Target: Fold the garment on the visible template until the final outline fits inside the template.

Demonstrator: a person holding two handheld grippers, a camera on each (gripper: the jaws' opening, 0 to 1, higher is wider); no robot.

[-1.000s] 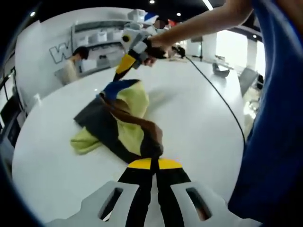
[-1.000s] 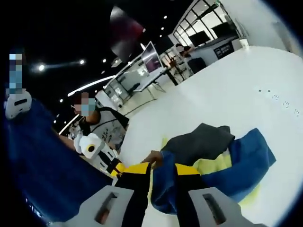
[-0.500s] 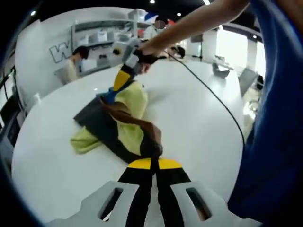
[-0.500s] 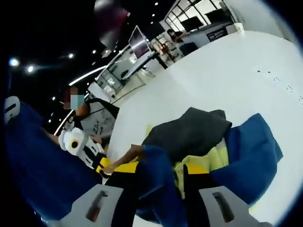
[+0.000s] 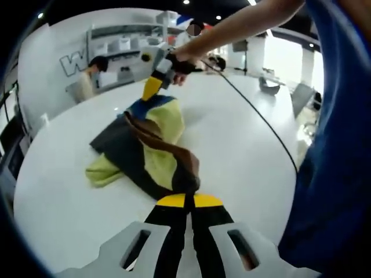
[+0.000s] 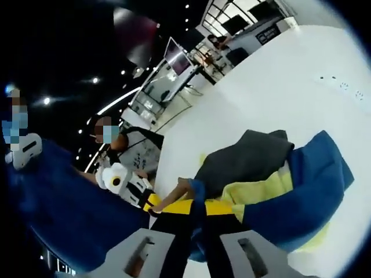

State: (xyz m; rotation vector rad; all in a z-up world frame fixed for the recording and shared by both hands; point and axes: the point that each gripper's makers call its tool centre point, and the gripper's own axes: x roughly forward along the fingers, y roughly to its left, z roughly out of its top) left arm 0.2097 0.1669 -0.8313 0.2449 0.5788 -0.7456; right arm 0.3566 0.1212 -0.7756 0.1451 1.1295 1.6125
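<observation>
On the white table (image 5: pixel 243 150) lies the garment (image 5: pixel 145 153), bunched in yellow, dark grey, brown and blue; I see no template outline, the cloth and glare may cover it; my left gripper (image 5: pixel 186 201) is clamped on its brown near corner, jaws pressed together; across the cloth, my right gripper (image 5: pixel 152 90) pinches the blue edge, and in the right gripper view (image 6: pixel 197 207) blue fabric fills the gap between its jaws; the garment's (image 6: pixel 272 185) underside is hidden in folds.
</observation>
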